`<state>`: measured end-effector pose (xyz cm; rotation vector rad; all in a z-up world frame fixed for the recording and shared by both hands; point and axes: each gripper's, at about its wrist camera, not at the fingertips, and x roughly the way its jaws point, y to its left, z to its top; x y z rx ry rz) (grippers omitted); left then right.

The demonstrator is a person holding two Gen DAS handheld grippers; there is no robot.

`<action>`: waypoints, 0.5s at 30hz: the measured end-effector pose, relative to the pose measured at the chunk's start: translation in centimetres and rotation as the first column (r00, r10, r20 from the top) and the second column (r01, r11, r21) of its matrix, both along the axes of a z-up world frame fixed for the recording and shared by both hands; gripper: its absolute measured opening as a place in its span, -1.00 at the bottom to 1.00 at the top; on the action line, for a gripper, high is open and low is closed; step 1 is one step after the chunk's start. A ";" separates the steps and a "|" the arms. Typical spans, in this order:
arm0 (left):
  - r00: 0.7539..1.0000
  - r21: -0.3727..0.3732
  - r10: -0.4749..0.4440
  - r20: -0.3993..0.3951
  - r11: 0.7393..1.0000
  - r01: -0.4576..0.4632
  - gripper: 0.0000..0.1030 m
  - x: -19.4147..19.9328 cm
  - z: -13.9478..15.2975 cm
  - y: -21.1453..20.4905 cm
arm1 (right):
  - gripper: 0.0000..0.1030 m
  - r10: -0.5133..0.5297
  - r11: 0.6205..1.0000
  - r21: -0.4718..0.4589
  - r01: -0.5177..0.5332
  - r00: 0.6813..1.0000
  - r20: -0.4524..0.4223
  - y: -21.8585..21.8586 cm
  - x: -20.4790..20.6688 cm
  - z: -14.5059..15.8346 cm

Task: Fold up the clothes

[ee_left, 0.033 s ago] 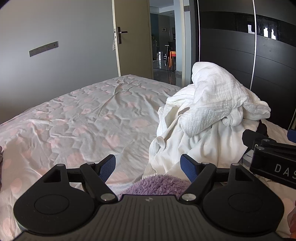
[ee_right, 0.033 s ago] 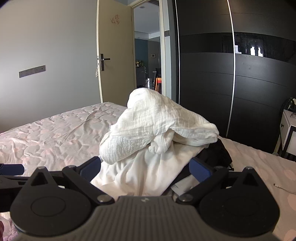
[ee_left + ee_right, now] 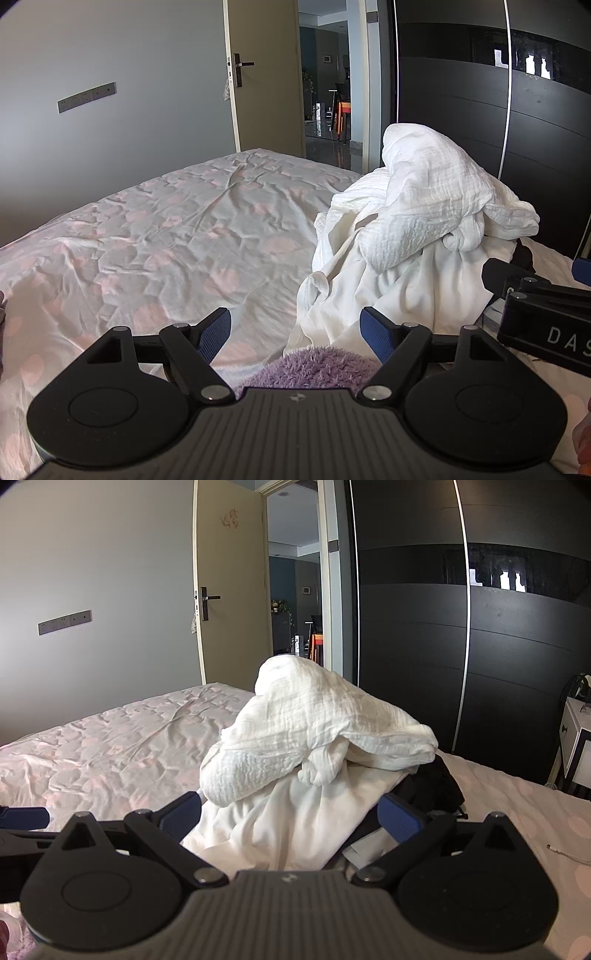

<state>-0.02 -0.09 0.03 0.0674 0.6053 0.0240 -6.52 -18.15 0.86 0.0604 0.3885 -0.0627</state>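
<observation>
A heap of crumpled white clothes (image 3: pixel 417 236) lies on the bed, right of centre in the left wrist view and dead ahead in the right wrist view (image 3: pixel 306 760). A purple fluffy garment (image 3: pixel 314 367) lies just below my left gripper (image 3: pixel 297 332), which is open and empty, left of the heap. My right gripper (image 3: pixel 291 812) is open and empty, just in front of the heap's near edge. A black garment (image 3: pixel 432 786) shows under the heap's right side. The right gripper's body (image 3: pixel 543 317) shows at the right of the left wrist view.
The bed has a wrinkled pink-spotted sheet (image 3: pixel 166 240) stretching left and back. A black wardrobe (image 3: pixel 480 646) stands behind the heap. An open door (image 3: pixel 229 602) is at the back. A white nightstand (image 3: pixel 576 738) is far right. A white cable (image 3: pixel 565 854) lies on the sheet.
</observation>
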 end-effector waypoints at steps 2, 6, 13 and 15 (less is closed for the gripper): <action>1.000 0.003 0.001 0.005 1.000 -0.001 0.48 0.0 0.1 -0.1 | 0.99 0.002 1.000 0.003 -0.002 1.000 -0.002 0.0 0.0 0.0; 1.000 0.005 0.002 0.011 1.000 -0.002 0.48 -0.2 0.0 -0.2 | 0.99 0.002 1.000 0.015 -0.002 1.000 0.004 0.3 -0.5 -0.1; 1.000 0.001 0.002 0.001 1.000 -0.002 0.48 -0.5 0.3 -0.3 | 0.99 0.004 0.999 0.037 -0.003 1.000 -0.020 -0.3 -0.3 -0.3; 1.000 -0.010 0.002 -0.003 1.000 -0.002 0.48 -0.6 0.3 -0.3 | 0.99 0.003 0.999 0.041 -0.002 1.000 -0.020 -0.5 -0.3 -0.3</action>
